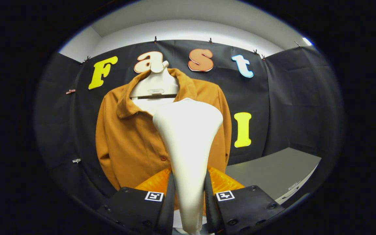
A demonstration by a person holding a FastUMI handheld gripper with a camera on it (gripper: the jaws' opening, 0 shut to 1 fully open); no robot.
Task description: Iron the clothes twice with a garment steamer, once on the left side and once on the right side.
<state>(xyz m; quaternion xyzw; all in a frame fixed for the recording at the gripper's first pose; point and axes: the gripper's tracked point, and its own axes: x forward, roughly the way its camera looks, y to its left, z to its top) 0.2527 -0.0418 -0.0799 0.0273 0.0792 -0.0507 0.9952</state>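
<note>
- While the gripper (189, 199) stands upright, both its fingers press on the narrow white handle of the garment steamer (188, 140), one on each side.
- From the fingers the steamer rises and widens into a broad rounded head (its back faces the camera), which covers the middle of the shirt (129, 140).
- That brown collared shirt hangs beyond the steamer on a white hanger (155, 85) against the black wall.
- Just behind the fingers sits a ribbed orange part (222, 182); what it belongs to I cannot tell.
- A grey table (273, 173) lies to the right.
</note>
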